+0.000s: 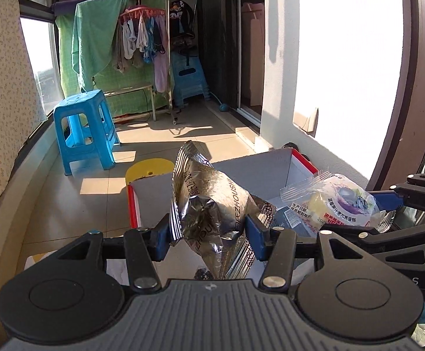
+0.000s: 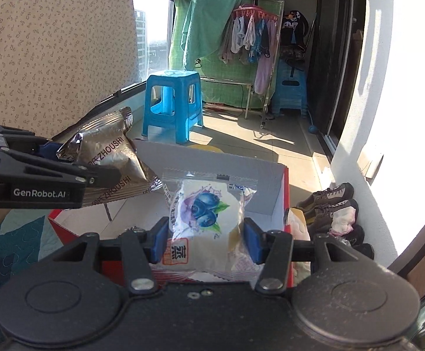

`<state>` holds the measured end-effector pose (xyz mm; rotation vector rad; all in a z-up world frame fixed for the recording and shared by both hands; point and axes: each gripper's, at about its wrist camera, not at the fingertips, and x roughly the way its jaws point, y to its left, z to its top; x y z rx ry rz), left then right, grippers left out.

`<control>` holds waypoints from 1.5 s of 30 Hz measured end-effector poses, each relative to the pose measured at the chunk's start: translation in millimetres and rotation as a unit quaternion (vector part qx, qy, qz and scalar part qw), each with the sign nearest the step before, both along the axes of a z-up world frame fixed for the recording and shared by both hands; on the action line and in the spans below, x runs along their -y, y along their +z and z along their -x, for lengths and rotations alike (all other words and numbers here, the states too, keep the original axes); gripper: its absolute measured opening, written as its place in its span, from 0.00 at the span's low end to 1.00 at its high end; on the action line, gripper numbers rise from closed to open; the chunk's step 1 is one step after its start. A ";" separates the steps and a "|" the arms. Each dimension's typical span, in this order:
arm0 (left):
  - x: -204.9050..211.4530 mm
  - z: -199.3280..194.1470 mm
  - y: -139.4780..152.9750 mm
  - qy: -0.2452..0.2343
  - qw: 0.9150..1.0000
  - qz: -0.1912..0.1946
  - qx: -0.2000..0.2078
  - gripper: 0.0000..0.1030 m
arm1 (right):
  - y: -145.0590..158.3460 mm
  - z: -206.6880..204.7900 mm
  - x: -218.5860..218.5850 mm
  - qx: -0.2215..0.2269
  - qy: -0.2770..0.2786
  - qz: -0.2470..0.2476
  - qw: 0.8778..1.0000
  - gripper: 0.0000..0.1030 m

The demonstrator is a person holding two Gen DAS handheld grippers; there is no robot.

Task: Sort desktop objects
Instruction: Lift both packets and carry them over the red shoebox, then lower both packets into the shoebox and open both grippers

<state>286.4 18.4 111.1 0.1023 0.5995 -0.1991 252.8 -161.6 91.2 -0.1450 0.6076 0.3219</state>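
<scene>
Above the open box point(image 2: 270, 193), a crinkly foil packet point(image 1: 212, 204) is pinched mid-body by the left gripper point(image 1: 209, 231); a soft blueberry cake packet point(image 2: 206, 219) is clamped by the right gripper point(image 2: 205, 239). Both judged light, slippery, crushable.

Foil packet point(image 1: 212, 204) left of cake packet point(image 1: 341, 204) (both above box point(image 1: 273, 169)).
</scene>
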 end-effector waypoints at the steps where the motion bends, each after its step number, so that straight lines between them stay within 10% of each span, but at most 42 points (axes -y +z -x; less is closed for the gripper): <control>1: 1.3 -4.0 -2.7 0.000 1.000 -0.002 -0.002 0.50 | -3.3 -5.4 -0.3 -0.004 -0.003 -0.002 1.000 0.51; 31: 20.6 -62.8 -70.6 -0.016 0.987 -0.100 -0.122 0.51 | -50.5 -54.0 -23.8 -0.085 -0.008 0.028 0.996 0.51; 45: 22.7 -56.4 -55.8 -0.004 0.989 -0.104 -0.105 0.52 | -37.3 -46.8 -16.5 -0.063 0.001 0.023 0.998 0.63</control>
